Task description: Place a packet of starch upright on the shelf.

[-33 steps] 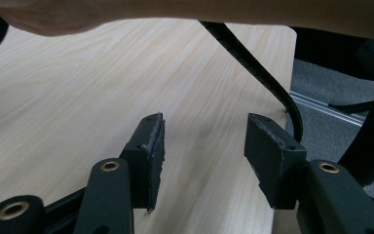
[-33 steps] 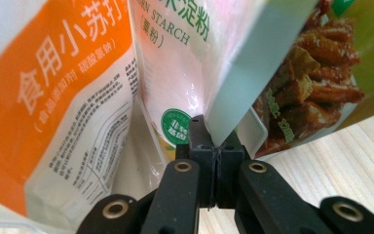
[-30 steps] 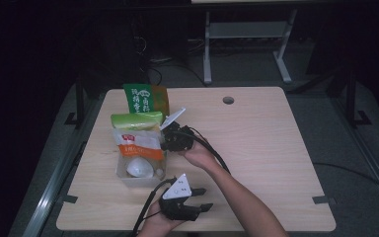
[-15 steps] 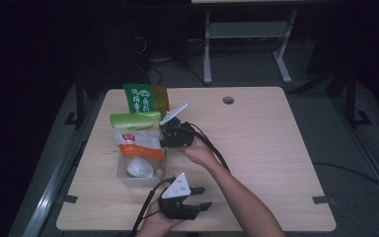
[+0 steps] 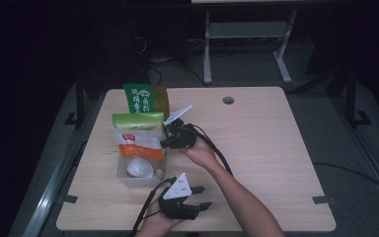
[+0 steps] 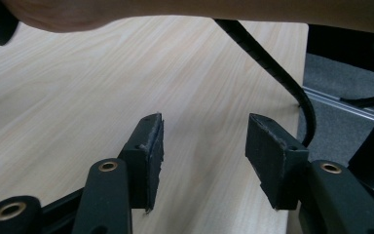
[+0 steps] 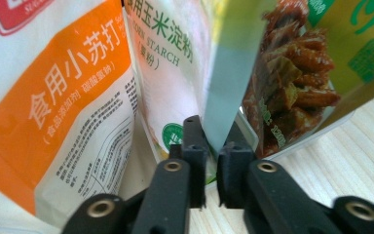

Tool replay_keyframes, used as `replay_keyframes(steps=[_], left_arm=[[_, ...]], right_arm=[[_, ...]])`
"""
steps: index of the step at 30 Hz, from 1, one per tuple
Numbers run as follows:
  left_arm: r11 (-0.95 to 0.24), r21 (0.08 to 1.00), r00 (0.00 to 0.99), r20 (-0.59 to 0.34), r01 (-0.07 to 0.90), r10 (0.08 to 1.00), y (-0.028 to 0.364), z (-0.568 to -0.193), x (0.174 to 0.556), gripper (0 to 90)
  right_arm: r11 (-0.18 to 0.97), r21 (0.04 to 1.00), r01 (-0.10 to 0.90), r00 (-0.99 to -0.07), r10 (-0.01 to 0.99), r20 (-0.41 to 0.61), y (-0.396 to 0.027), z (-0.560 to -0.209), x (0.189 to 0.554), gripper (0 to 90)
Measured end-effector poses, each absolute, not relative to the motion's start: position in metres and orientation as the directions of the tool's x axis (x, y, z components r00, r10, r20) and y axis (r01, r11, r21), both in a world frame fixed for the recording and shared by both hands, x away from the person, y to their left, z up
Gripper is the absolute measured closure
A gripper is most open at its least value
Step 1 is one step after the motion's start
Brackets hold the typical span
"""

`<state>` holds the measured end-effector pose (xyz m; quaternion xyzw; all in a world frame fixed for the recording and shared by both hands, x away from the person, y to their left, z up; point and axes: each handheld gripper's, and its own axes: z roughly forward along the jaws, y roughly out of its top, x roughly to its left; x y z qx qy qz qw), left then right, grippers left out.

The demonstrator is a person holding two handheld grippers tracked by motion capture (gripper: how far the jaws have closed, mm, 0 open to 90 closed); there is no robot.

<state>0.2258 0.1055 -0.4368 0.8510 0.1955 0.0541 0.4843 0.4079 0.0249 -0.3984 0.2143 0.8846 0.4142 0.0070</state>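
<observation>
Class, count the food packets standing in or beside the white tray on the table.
3. An orange-and-white packet at the tray's front, a corn starch packet with a light-green top behind it, and a dark green packet at the back. Others may hide behind these.

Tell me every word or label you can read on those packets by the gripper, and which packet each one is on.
"食用小苏打" on the orange-and-white packet.
"STARCH", with "玉米淀粉" above it, on the white-and-green packet.
The small print on the orange-and-white packet is too small to read.
The lettering on the green packet with the food picture is cut off in the right gripper view and too blurred to read in the high view.
</observation>
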Motion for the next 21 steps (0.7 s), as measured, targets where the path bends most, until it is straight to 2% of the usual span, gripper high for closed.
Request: replay_keyframes(steps=[12,21], left_arm=[[-0.463,0.838,0.907,-0.087,0.290,0.412,0.106,-0.437,0.230,41.5],[-0.461,0.835,0.900,-0.089,0.301,0.426,0.106,-0.437,0.234,38.0]], right_arm=[[0.490,0.772,0.405,-0.890,0.405,0.210,-0.012,-0.382,0.407,57.4],[0.462,0.776,0.429,-0.879,0.410,0.242,-0.046,-0.379,0.405,47.9]])
